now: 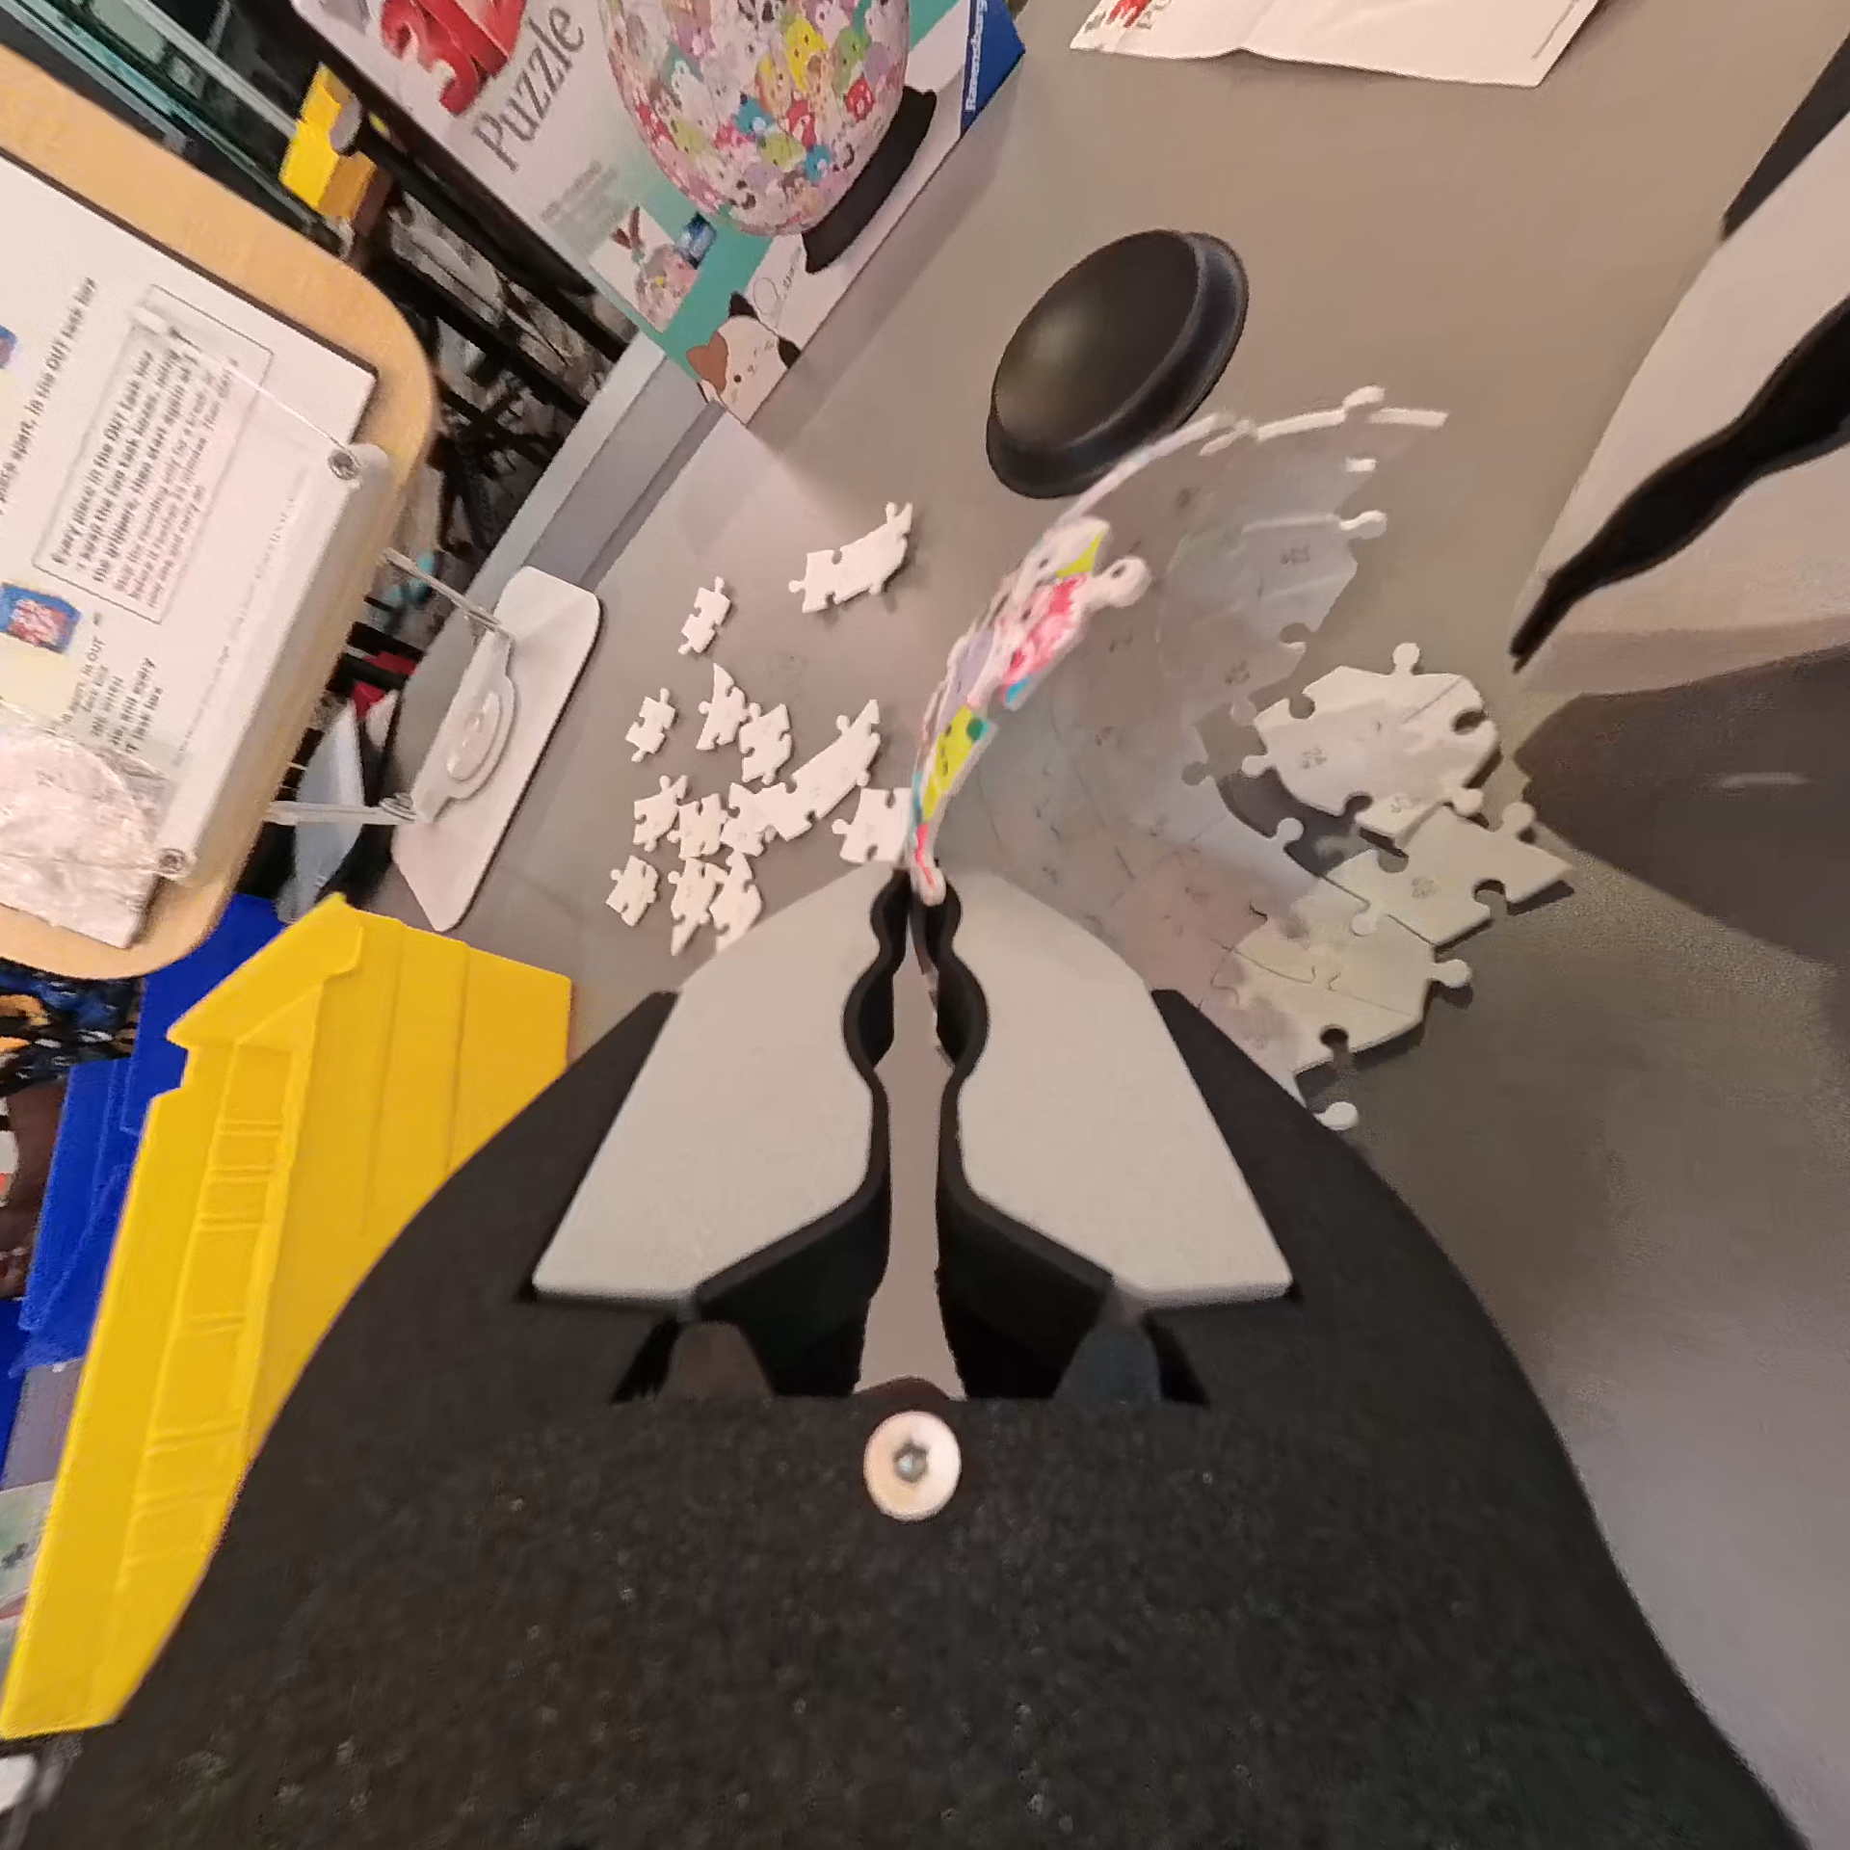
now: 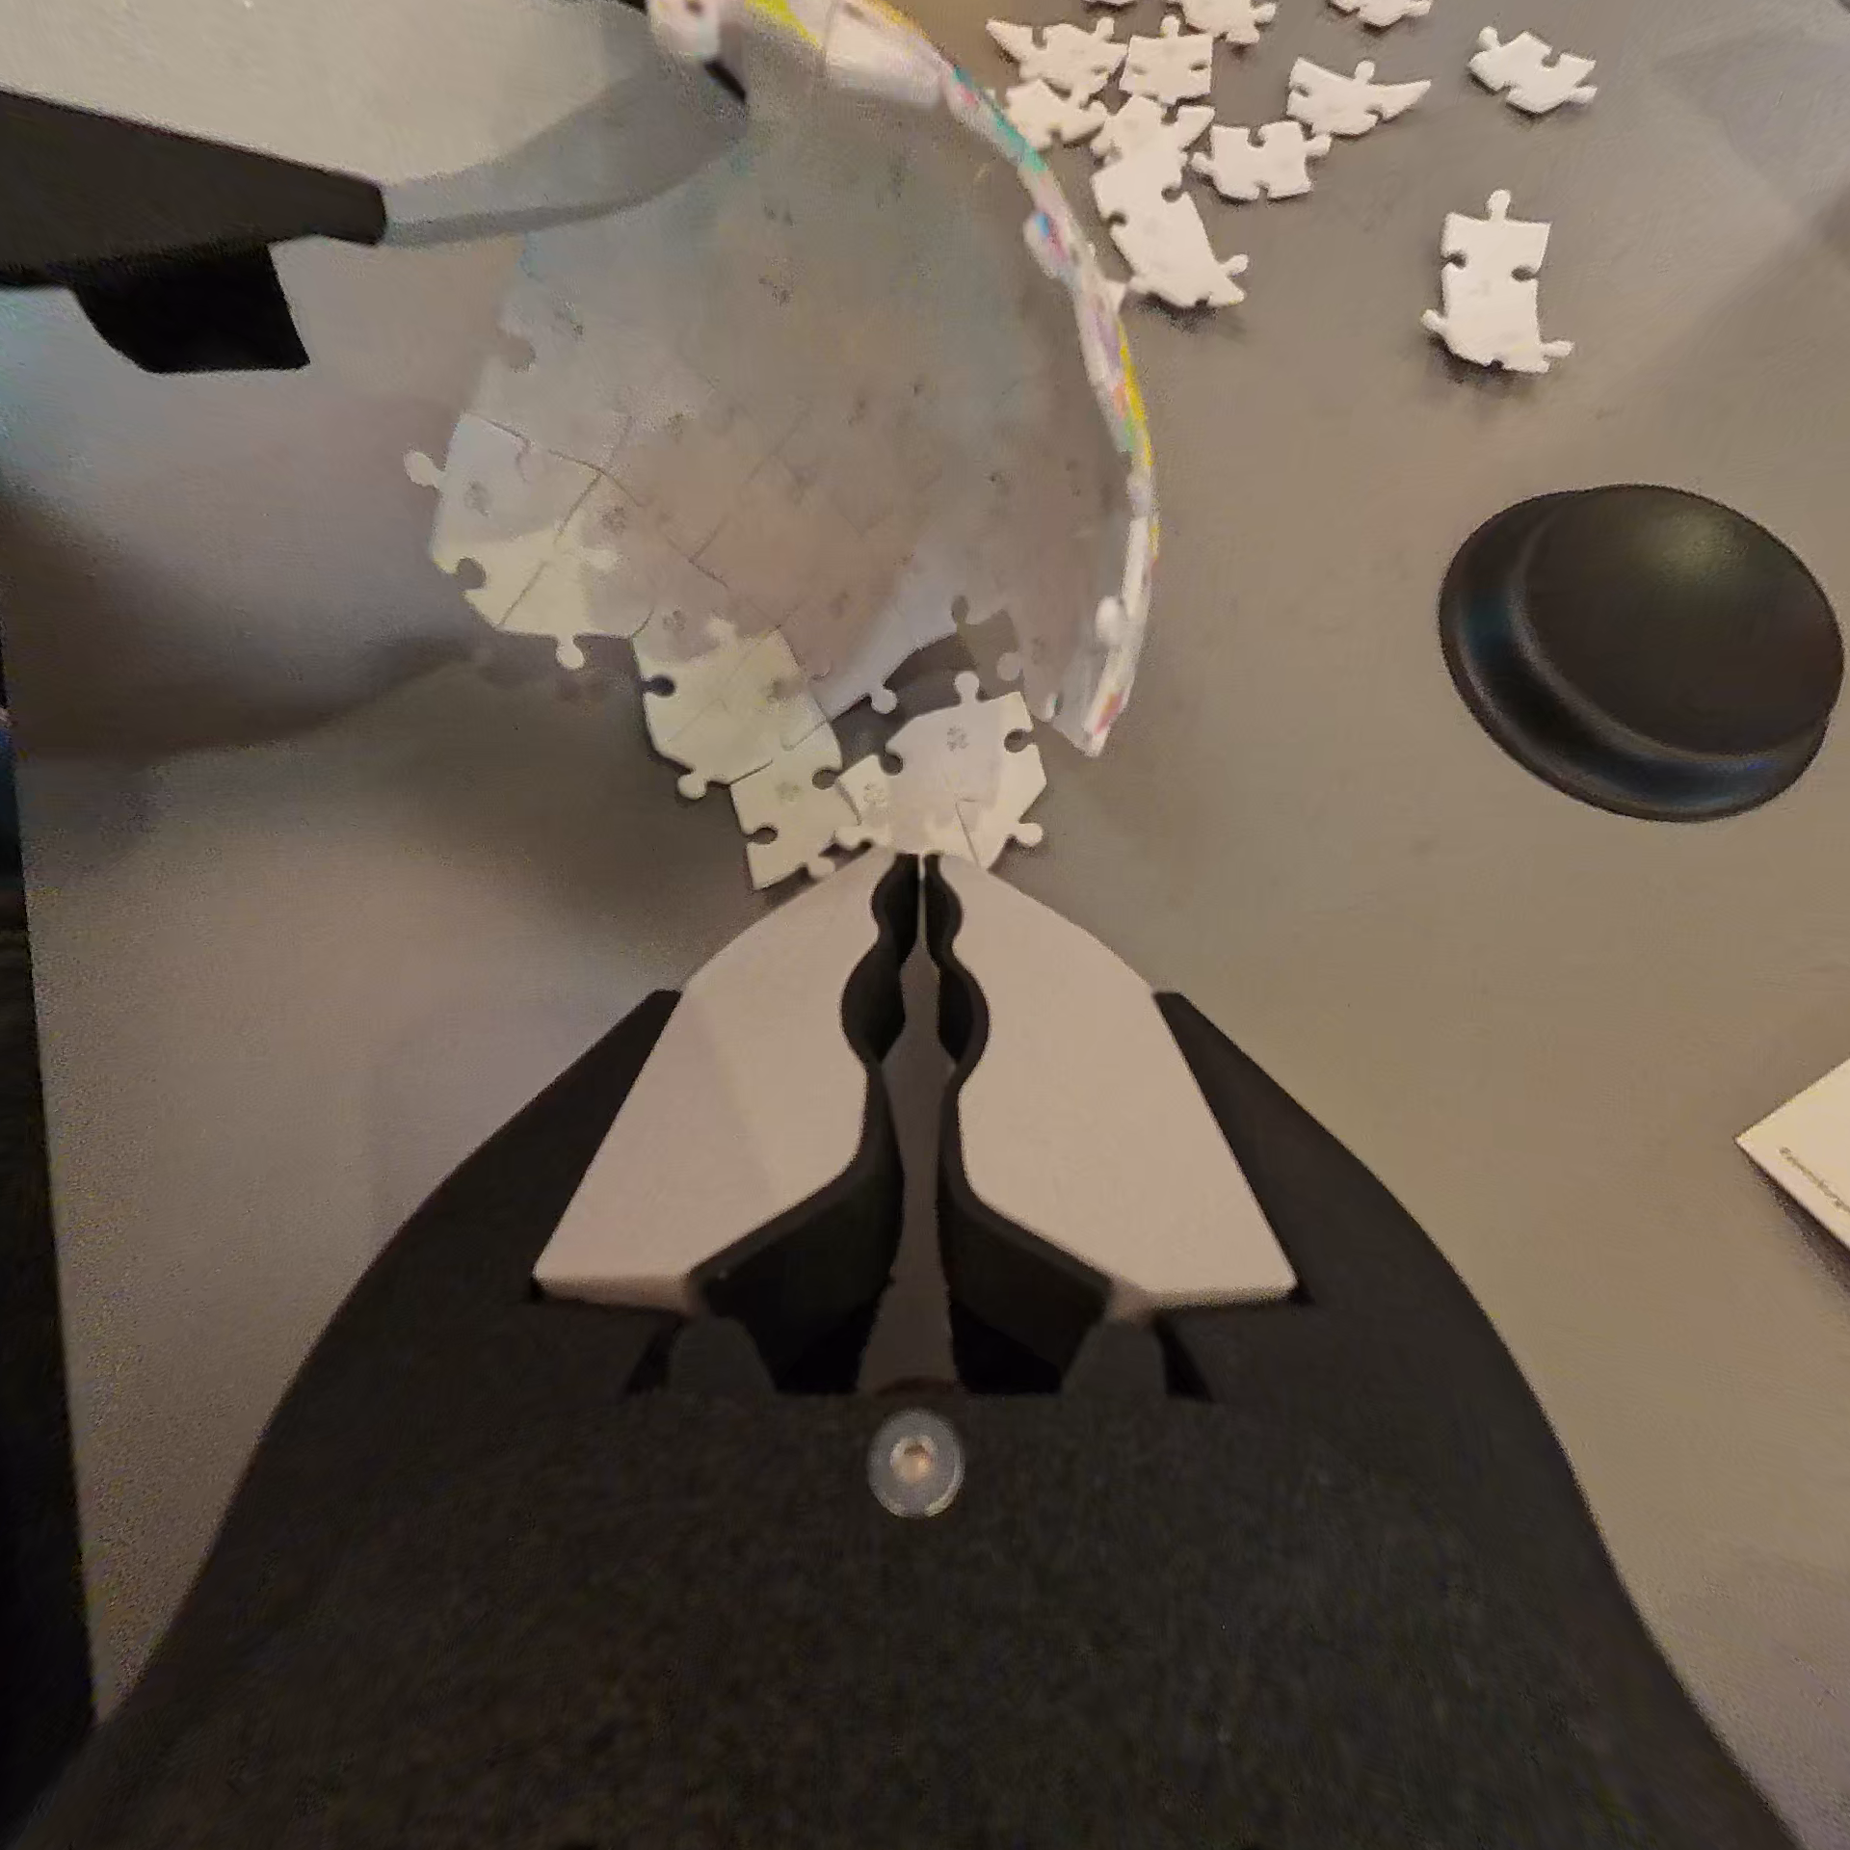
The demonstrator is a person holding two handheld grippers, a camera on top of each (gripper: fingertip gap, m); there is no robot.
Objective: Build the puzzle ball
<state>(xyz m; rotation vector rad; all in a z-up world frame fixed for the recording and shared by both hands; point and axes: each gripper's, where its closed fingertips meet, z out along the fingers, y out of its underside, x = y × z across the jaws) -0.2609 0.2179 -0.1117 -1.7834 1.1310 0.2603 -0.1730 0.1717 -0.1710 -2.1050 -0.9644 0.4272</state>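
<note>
I have the half-built ball shell [image 2: 801, 450] held up off the table [image 2: 1301, 1101] between my two sets of fingers. My left fingers [image 1: 919, 891] are closed on the shell's coloured rim, so from that side I see it edge-on, curving up and away to the right with its white inner face turned toward my right hand. My right fingers [image 2: 917, 873] are pinched nearly shut on the lowest tabs of a small cluster of joined pieces [image 2: 881, 781] that sits at the shell's bottom edge; I judge that the cluster is being mated to the shell, though blur keeps me from telling whether its tabs are seated.

The relation that matters: the cluster lies directly ahead of my right fingertips, and the shell's open jagged edge is just beyond it, touching or nearly so. The next push, I think, should run along my right fingers into that edge while my left hand braces the rim.

Off to the side on the table lie the loose pieces [image 2: 1171, 150], white side up, and the black round stand [image 2: 1642, 651], well apart from the shell. The puzzle box [image 1: 721, 150], a yellow bin [image 1: 280, 1251] and a sheet of paper [image 1: 1331, 30] sit farther out. Nothing stands between my hands.
</note>
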